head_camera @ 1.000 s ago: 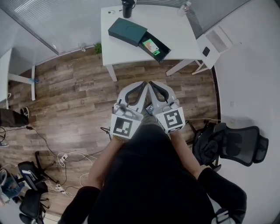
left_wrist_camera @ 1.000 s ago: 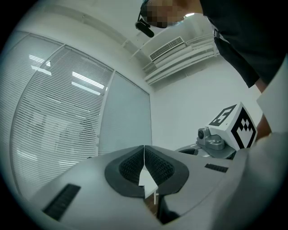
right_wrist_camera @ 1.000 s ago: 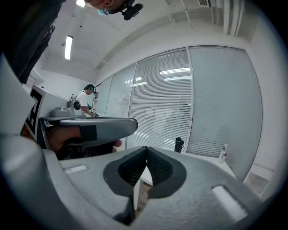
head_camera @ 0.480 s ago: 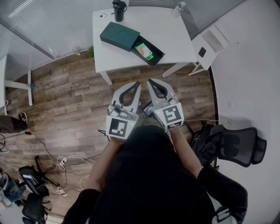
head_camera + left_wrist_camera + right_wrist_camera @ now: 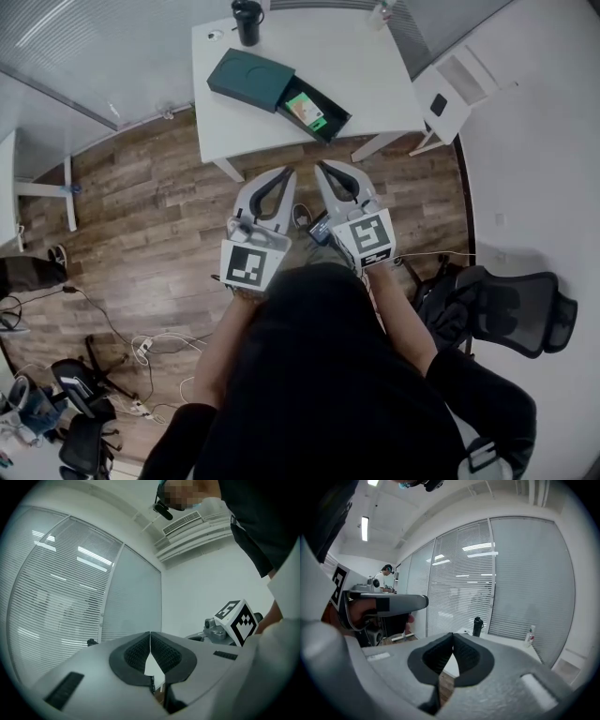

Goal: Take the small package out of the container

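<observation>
A dark green box-like container [image 5: 272,87] lies on the white table [image 5: 366,66] far ahead of me, its drawer pulled out toward the right. In the drawer rests a small green package [image 5: 305,109]. My left gripper [image 5: 287,172] and right gripper [image 5: 321,167] are held side by side over the wooden floor, well short of the table. Both are shut with nothing between the jaws. In the left gripper view the left gripper [image 5: 150,633] has its tips touching; in the right gripper view the right gripper [image 5: 452,634] does too.
A black tumbler [image 5: 247,21] stands at the table's far edge, also seen as a black tumbler [image 5: 476,626]. A clear bottle [image 5: 529,636] stands at the table's right. An office chair [image 5: 506,311] sits right of me; cables [image 5: 141,342] lie on the floor at left.
The table with its container has slid slightly left and up in the head view. Both grippers have risen a little and stay shut.
</observation>
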Demonstrator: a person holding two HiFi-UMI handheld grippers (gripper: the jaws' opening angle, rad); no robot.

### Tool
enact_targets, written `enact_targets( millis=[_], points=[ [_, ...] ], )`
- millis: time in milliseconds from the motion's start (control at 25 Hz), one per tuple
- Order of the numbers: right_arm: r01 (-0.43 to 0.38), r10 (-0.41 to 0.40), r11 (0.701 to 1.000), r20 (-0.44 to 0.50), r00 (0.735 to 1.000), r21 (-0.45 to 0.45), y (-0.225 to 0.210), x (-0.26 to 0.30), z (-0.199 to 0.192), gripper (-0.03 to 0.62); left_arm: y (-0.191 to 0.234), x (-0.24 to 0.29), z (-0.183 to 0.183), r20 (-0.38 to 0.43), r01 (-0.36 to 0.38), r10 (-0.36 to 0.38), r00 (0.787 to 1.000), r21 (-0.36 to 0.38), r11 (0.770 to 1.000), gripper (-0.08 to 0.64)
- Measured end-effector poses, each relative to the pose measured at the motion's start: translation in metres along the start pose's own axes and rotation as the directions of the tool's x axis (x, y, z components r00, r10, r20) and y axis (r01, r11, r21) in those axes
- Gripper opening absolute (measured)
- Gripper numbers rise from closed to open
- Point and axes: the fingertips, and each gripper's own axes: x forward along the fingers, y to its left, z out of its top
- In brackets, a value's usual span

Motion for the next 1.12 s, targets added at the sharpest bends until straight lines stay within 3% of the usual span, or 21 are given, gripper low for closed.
enact_targets(
  millis=[600,1120],
  points=[
    [-0.009,0.010,0.999,-0.029,1.000,0.042,-0.083,0.021,-0.024,-0.003,0.007,0.065,-0.010,-0.056,-0.030,0.031,0.998,0.016,0.999,0.002],
    [-0.147,0.149,0.988,-0.052,0.988,0.041,-0.123,0.074,-0.040,-0.003,0.034,0.113,-0.029,-0.094,-0.144,0.144,0.985,0.013,0.990,0.002]
  ],
)
